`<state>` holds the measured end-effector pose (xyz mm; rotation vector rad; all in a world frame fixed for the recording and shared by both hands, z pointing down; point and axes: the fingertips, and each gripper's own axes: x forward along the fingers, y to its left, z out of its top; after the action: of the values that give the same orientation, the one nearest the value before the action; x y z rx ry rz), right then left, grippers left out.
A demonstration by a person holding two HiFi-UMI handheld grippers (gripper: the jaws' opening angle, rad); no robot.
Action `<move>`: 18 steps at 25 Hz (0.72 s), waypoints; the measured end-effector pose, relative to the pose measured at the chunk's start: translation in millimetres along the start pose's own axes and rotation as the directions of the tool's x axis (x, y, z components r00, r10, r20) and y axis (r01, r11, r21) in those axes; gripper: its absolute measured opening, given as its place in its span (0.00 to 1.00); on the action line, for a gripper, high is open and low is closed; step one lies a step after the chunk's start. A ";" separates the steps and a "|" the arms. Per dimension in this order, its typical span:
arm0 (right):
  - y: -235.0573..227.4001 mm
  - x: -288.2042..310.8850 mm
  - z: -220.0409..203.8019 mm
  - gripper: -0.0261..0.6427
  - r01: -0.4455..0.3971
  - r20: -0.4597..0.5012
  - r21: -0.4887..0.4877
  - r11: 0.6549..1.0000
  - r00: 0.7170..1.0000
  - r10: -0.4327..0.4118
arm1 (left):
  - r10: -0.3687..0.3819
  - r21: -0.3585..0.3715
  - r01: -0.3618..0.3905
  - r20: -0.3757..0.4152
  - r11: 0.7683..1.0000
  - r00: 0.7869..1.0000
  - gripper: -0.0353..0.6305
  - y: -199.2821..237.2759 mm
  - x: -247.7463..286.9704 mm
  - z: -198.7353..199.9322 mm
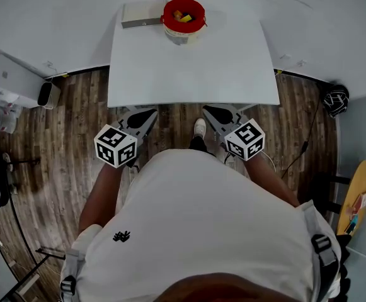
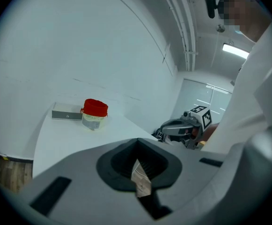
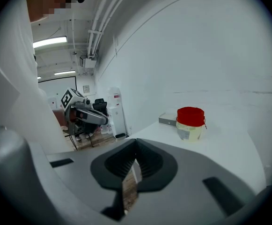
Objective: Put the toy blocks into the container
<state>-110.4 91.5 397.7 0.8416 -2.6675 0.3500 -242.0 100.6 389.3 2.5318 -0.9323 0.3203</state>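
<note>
Toy blocks [image 1: 183, 16] lie in the container [image 1: 168, 12]; left hand-held gripper [image 1: 148, 113] and right hand-held gripper [image 1: 210, 111] are closed, empty.

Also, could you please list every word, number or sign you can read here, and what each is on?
No text here is legible.
Label on the container: too blurred to read.
Mark on the grey box: too small to read.
Emblem on the shirt: too small to read.
Left cube and right cube: black-and-white square patterns, no letters.
</note>
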 end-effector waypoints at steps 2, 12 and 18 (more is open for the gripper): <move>0.5 -0.3 1.2 0.05 0.000 0.000 -0.007 1.000 1.000 0.000 | 0.000 0.002 0.000 0.001 1.000 1.000 0.06 -0.3 -1.5 0.7; 7.9 6.4 -4.7 0.05 -0.008 0.002 -0.009 1.000 1.000 0.008 | 0.016 -0.001 -0.016 0.004 1.000 1.000 0.06 4.2 -6.8 -6.0; 11.9 9.4 -10.8 0.05 -0.010 0.000 -0.008 1.000 1.000 0.010 | 0.027 -0.010 -0.027 0.007 1.000 1.000 0.06 5.6 -9.4 -10.6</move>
<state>-122.2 99.6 409.5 0.8256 -2.6721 0.3421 -253.4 106.9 397.1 2.5154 -0.9686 0.3147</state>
